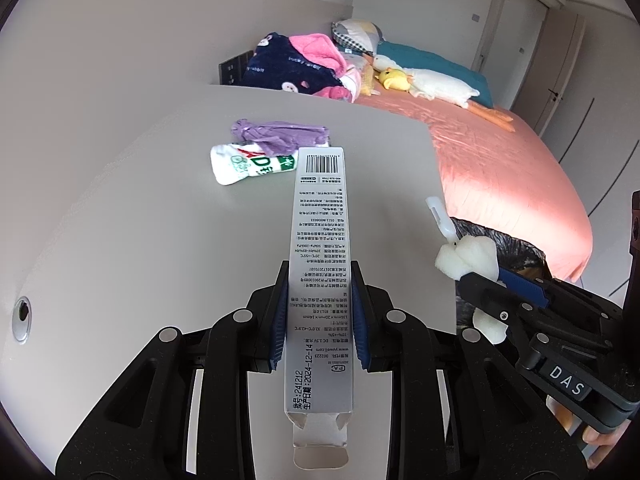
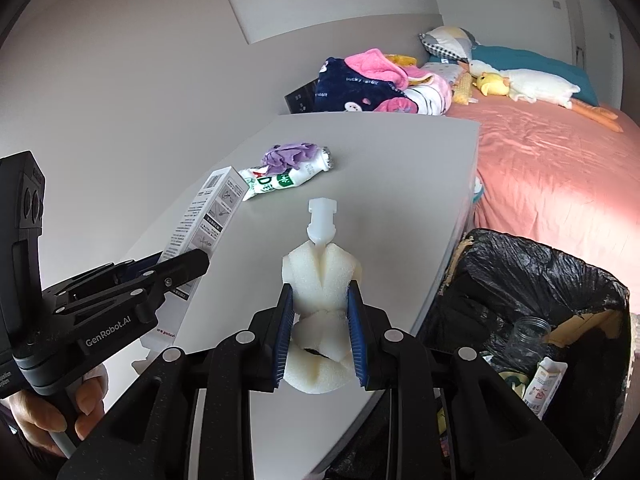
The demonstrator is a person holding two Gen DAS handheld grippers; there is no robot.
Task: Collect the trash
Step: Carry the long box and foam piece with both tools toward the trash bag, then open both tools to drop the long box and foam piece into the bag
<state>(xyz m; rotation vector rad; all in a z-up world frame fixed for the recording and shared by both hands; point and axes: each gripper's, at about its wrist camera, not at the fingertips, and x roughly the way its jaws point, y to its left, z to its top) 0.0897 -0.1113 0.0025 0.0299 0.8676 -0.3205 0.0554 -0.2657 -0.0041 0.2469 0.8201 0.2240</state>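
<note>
My left gripper (image 1: 319,280) is shut on a long white printed carton (image 1: 320,264), held above the grey table (image 1: 140,208). The same carton (image 2: 208,216) shows at the left of the right wrist view, in the left gripper (image 2: 188,264). My right gripper (image 2: 320,292) is shut on a white foam piece (image 2: 320,276) with a white plastic clip (image 2: 322,220) sticking out of its far end. From the left wrist view, the foam piece (image 1: 468,258) and right gripper (image 1: 496,284) hang at the table's right edge. A crushed white-and-green bottle (image 1: 248,164) and a purple bag (image 1: 276,136) lie farther back on the table.
A bin lined with a black bag (image 2: 532,280) stands beside the table on the right, holding a clear jar (image 2: 528,336) and a small carton (image 2: 546,384). Behind it is a bed with a pink sheet (image 2: 560,168), piled clothes (image 2: 360,84) and plush toys (image 2: 532,82).
</note>
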